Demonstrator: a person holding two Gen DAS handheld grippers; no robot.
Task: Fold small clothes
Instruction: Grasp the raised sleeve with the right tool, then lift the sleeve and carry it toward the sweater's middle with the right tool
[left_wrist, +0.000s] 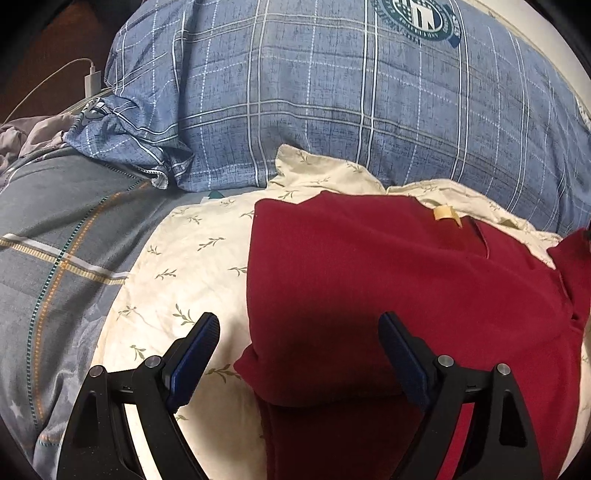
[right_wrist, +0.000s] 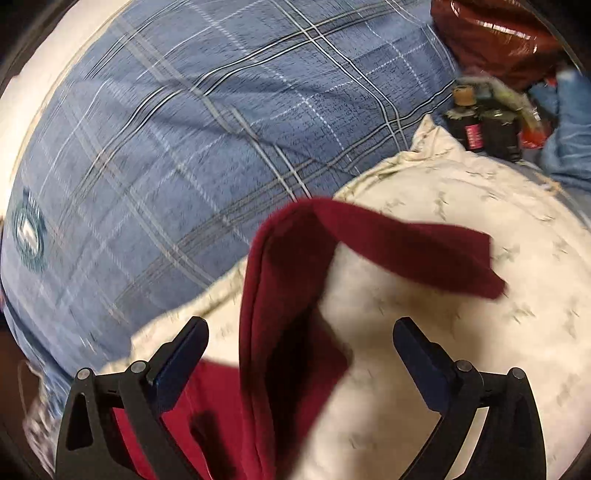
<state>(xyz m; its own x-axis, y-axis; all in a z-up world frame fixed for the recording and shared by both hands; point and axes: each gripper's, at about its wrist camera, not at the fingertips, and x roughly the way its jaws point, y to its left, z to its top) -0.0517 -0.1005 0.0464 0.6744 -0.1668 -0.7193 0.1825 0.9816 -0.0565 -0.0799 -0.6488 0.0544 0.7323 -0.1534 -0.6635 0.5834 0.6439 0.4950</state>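
A dark red garment (left_wrist: 388, 280) lies partly folded on a cream pillow with a leaf print (left_wrist: 192, 266). A small tan tag (left_wrist: 445, 213) shows near its far edge. My left gripper (left_wrist: 299, 325) is open, its jaws wide apart over the garment's near left corner, holding nothing. In the right wrist view the same red garment (right_wrist: 280, 295) stands up in a raised fold between my fingers, with a flap (right_wrist: 424, 254) hanging to the right over the cream pillow (right_wrist: 480, 332). My right gripper (right_wrist: 301, 332) is open; the view is blurred.
A blue plaid quilt (left_wrist: 332, 103) is heaped behind the pillow. A grey plaid sheet (left_wrist: 55, 251) lies at left, with a white charger and cable (left_wrist: 90, 79) beyond. In the right wrist view dark bottles (right_wrist: 484, 129) and a red-brown bag (right_wrist: 498, 37) sit at far right.
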